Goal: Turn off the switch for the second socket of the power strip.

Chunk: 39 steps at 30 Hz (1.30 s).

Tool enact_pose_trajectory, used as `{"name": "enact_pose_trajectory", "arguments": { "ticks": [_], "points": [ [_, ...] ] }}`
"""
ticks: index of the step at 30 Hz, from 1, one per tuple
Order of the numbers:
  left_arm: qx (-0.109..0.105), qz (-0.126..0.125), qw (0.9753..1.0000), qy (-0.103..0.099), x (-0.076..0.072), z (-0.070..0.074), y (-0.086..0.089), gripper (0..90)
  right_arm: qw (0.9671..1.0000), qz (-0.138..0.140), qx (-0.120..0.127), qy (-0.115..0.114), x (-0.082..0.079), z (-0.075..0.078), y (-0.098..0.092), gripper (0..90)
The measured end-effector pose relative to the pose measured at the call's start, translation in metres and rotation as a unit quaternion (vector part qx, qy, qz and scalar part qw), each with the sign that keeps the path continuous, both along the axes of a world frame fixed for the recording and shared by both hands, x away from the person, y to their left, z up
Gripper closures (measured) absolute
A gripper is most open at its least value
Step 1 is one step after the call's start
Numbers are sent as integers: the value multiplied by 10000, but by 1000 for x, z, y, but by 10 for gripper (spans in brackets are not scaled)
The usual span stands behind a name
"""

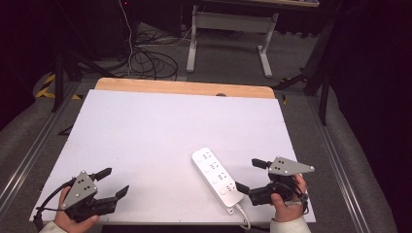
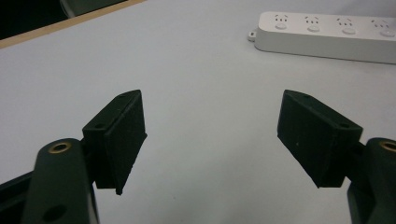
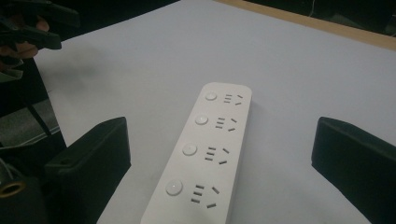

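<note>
My right claw [image 1: 247,175] is wide open and empty, lined up on the white power strip [image 1: 216,177] lying flat near the table's [image 1: 145,126] front edge — the approach step. Next I'd close across its width. My left claw [image 1: 115,180] waits open, empty — plenty of bare room between.
</note>
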State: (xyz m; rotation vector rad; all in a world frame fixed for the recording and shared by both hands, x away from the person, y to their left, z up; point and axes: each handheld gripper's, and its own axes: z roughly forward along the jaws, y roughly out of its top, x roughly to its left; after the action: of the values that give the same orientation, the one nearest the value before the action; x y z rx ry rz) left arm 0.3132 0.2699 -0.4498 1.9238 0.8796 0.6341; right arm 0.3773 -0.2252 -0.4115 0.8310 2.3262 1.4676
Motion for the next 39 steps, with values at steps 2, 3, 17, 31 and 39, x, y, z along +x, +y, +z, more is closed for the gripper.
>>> {"name": "enact_pose_trajectory", "arguments": {
  "ticks": [2,3,17,31,39],
  "points": [
    [3,1,10000,1,0,0,0,244,10000,-32,56,-27,-1,-4,-4,55],
    [5,-1,10000,-8,0,0,0,244,10000,-58,53,-37,-1,-6,-7,56],
    [-7,20,10000,16,0,-1,0,242,9975,-444,167,-524,-2,-41,-21,39],
    [-189,28,9998,78,-1,-5,0,206,9983,-509,43,-271,-7,-67,-33,34],
    [-88,12,9999,136,-1,-10,4,182,9989,-467,-56,-46,-10,-77,-34,34]
  ]
}}
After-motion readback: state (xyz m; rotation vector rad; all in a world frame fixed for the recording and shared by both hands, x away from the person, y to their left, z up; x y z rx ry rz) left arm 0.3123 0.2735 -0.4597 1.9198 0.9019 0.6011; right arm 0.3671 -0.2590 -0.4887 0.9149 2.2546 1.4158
